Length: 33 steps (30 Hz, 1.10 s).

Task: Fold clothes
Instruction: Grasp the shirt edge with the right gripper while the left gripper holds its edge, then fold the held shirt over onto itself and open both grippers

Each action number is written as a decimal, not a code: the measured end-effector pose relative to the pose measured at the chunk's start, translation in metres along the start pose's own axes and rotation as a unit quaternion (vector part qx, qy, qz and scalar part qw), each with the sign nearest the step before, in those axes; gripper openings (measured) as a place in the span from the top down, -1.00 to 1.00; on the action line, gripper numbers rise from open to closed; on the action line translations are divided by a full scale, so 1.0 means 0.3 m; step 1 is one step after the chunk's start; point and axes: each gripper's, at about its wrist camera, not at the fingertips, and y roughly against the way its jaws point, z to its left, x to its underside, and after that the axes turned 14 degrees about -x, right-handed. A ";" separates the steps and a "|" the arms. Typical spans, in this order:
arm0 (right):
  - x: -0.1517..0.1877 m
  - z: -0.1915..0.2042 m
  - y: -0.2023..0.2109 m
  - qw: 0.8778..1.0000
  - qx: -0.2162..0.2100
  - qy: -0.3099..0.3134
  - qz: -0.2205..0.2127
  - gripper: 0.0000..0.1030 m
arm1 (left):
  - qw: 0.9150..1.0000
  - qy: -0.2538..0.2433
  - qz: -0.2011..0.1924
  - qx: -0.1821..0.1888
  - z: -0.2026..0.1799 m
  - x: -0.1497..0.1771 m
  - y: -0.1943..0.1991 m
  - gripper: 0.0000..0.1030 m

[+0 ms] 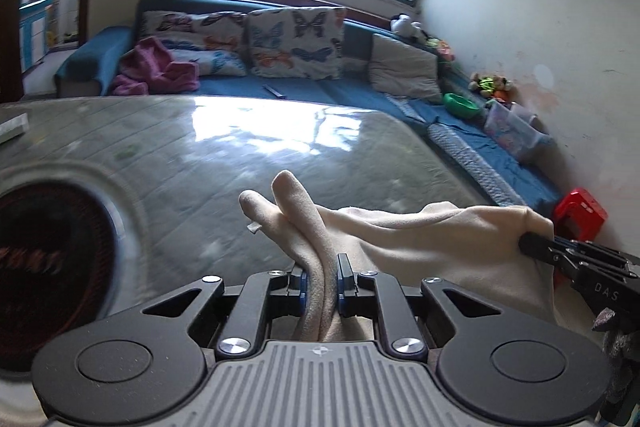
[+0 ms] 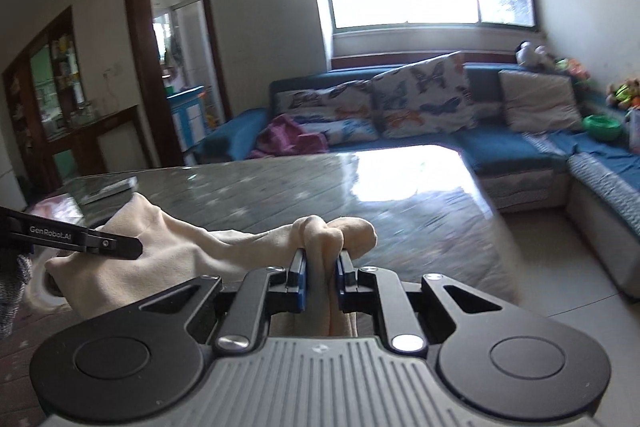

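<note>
A cream garment [image 1: 400, 235] hangs stretched between both grippers above the glossy table [image 1: 224, 147]. My left gripper [image 1: 322, 281] is shut on a bunched edge of it; folds stick up past the fingers. My right gripper [image 2: 322, 277] is shut on the other bunched edge of the cream garment [image 2: 180, 251]. In the left wrist view the right gripper [image 1: 532, 245] comes in from the right, pinching the cloth. In the right wrist view the left gripper [image 2: 128, 247] comes in from the left. The cloth's lower part is hidden below both grippers.
A blue corner sofa [image 2: 520, 147] with butterfly cushions [image 1: 296, 43] and a pink cloth [image 1: 156, 69] lies behind the table [image 2: 280, 187]. A dark round inset [image 1: 52, 259] is at the table's left. A red object [image 1: 580, 211] sits by the right wall. A flat box [image 2: 112, 189] lies far left.
</note>
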 end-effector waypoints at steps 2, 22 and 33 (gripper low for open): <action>-0.022 -0.028 0.009 1.000 0.015 0.005 -0.003 0.76 | 1.000 -0.006 -0.001 0.006 -0.040 -0.016 -0.019 0.72; 0.085 -0.246 -0.083 0.992 0.104 -0.033 0.062 0.67 | 0.997 -0.061 0.051 -0.007 -0.166 0.036 -0.192 0.33; 0.040 -0.221 -0.110 0.994 0.094 -0.019 0.051 -0.02 | 0.997 -0.081 0.009 -0.010 -0.188 -0.034 -0.181 0.22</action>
